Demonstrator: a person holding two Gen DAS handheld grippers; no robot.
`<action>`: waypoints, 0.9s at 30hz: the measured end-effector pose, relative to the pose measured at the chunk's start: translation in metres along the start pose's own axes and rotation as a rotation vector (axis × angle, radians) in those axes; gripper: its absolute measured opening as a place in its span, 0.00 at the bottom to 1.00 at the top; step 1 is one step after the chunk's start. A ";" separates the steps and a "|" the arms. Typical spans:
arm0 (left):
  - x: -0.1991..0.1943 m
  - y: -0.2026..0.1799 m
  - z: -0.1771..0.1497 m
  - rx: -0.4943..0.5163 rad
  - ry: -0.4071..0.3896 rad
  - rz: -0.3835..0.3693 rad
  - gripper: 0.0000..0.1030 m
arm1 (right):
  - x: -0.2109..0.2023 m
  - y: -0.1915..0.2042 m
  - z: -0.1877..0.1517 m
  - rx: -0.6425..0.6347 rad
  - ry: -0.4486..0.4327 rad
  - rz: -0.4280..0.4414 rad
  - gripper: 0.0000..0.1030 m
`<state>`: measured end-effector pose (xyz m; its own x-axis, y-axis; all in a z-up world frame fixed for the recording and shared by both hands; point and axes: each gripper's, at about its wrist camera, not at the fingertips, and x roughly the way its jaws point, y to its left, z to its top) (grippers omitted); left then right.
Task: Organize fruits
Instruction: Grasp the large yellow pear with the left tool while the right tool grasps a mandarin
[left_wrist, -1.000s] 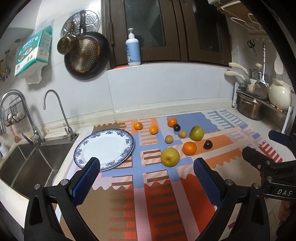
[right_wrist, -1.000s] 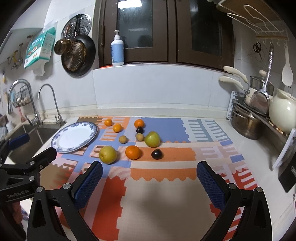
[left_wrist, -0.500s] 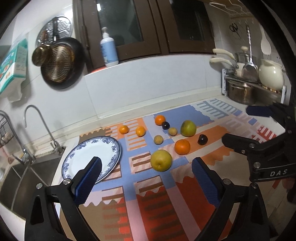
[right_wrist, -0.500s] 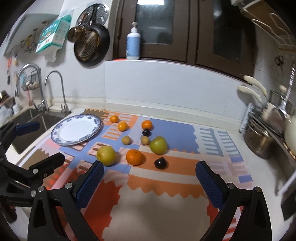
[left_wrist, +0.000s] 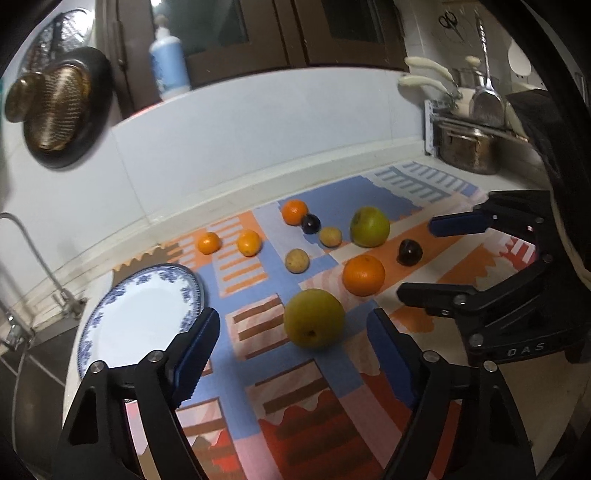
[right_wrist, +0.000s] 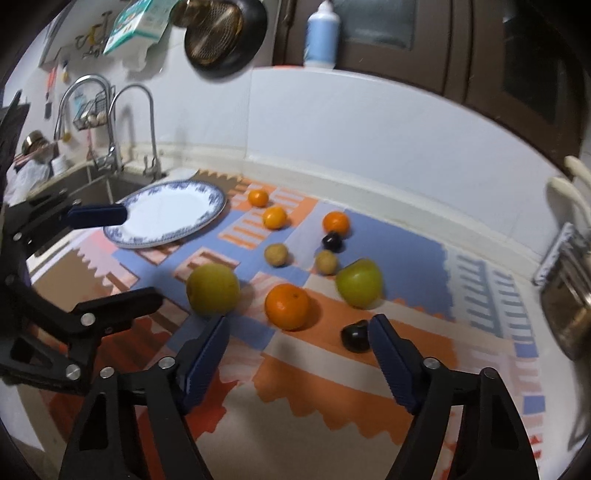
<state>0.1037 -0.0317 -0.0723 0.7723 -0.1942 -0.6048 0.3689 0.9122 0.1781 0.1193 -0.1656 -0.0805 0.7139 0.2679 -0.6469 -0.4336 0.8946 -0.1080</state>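
Pear (left_wrist: 314, 318) lies between left claw (left_wrist: 291, 354) fingers, both claws spread.

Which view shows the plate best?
Right wrist: the plate shows nearly whole, only its left rim crossed by a left gripper finger. In the left wrist view, the plate is partly hidden by a finger.

Two low fisheye views over your counter.
Your left wrist view faces the yellow-green round pear (left_wrist: 314, 318) from close, slightly left; your right wrist view faces the large orange (right_wrist: 287, 306). Both share the blue-rimmed white plate (left_wrist: 110, 317) and patterned mat (right_wrist: 332, 373).
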 end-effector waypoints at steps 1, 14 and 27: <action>0.003 0.000 0.000 0.005 0.004 -0.008 0.77 | 0.005 -0.001 0.000 0.001 0.008 0.007 0.71; 0.046 0.006 0.001 0.001 0.090 -0.125 0.62 | 0.056 -0.007 0.008 -0.013 0.080 0.091 0.60; 0.068 0.011 0.001 -0.038 0.134 -0.189 0.48 | 0.081 -0.016 0.010 0.048 0.157 0.159 0.50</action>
<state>0.1607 -0.0354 -0.1110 0.6150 -0.3156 -0.7226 0.4786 0.8777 0.0240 0.1896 -0.1548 -0.1232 0.5425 0.3509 -0.7632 -0.5045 0.8626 0.0380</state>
